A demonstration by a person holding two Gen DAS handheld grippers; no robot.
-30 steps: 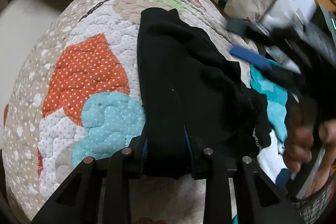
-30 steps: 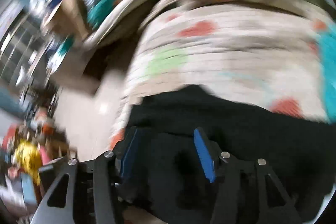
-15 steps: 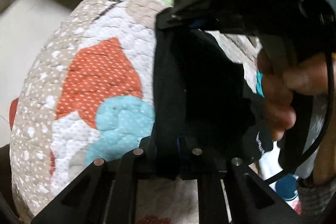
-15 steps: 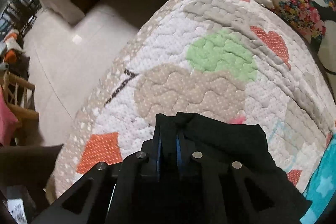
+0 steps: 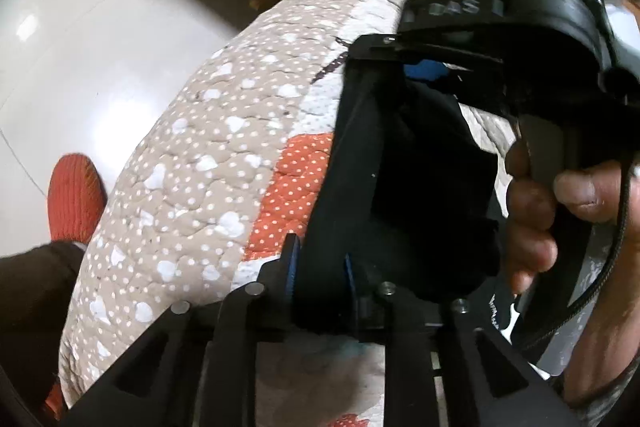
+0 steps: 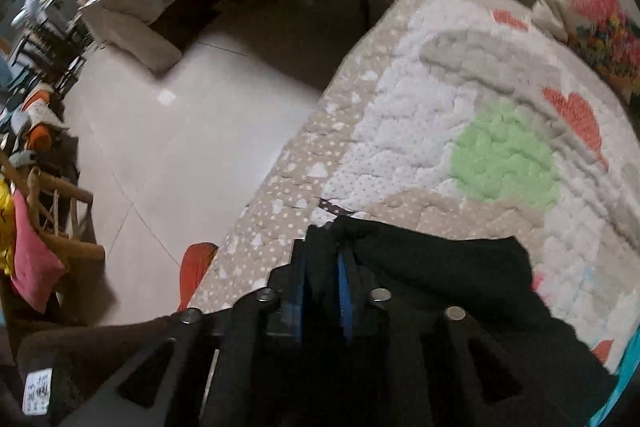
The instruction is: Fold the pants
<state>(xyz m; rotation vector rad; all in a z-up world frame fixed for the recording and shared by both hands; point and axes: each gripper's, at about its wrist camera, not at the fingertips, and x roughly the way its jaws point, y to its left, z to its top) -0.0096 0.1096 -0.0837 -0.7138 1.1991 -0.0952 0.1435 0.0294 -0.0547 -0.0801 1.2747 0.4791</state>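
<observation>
Pants, black, are pinched at both ends: the left gripper has its blue-padded fingers pressed onto a fold of the cloth at 6 o'clock in the left wrist view, and the right gripper clamps another edge at 6 o'clock in its own view, fingers nearly together around the fabric. In the left view the right gripper's black body fills 1 to 2 o'clock, right over the pants, and the person's right hand on its handle blocks 3 o'clock. The garment lies bunched on a quilted bed cover patched with an orange shape and a green circle. A floral pillow sits at 2 o'clock in the right view. Pale tiled floor spreads at 9 to 10 o'clock, with a red slipper beside the bed. Compared with half a second ago, both cameras have swung toward the bed edge, showing more floor, and the left fingers now stand a little wider on the cloth.
</observation>
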